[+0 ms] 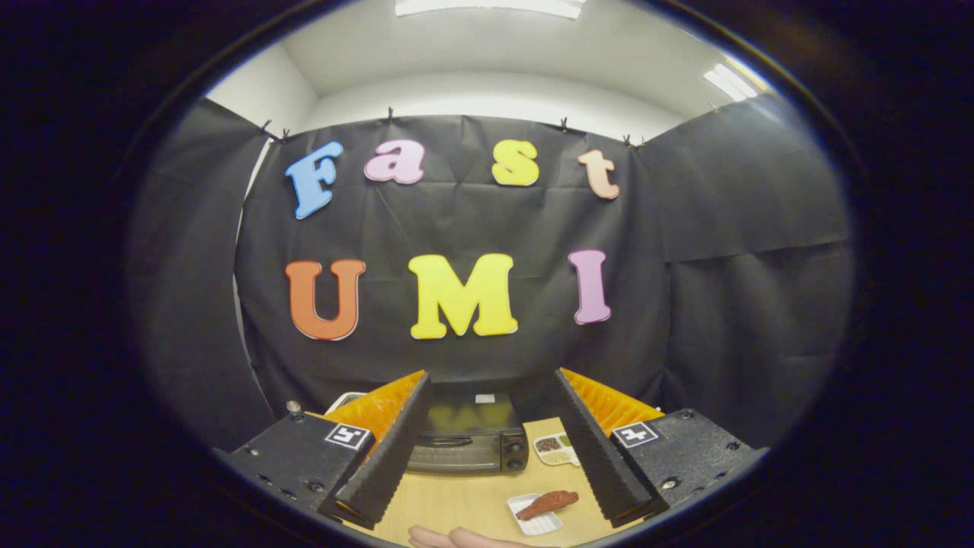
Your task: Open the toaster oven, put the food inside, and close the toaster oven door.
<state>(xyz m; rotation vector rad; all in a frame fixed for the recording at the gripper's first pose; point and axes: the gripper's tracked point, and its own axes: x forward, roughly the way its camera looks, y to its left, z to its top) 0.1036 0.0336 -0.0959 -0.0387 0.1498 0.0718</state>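
A black toaster oven (468, 434) stands on the wooden table (456, 498) against the booth's back wall, its door shut. A reddish-brown piece of food (548, 504) lies on a small white tray (536, 517), nearer than the oven and to its right. My gripper (494, 498) is held high above the table with its fingers wide open and nothing between them. The oven shows between and beyond the fingers (388, 457). The food tray lies just inside the right finger (597, 457).
A small white dish (555, 449) with divided compartments of brown, green and pale bits sits to the right of the oven. A person's hand (456, 539) rests on the near edge of the table. Black cloth walls close the booth on three sides.
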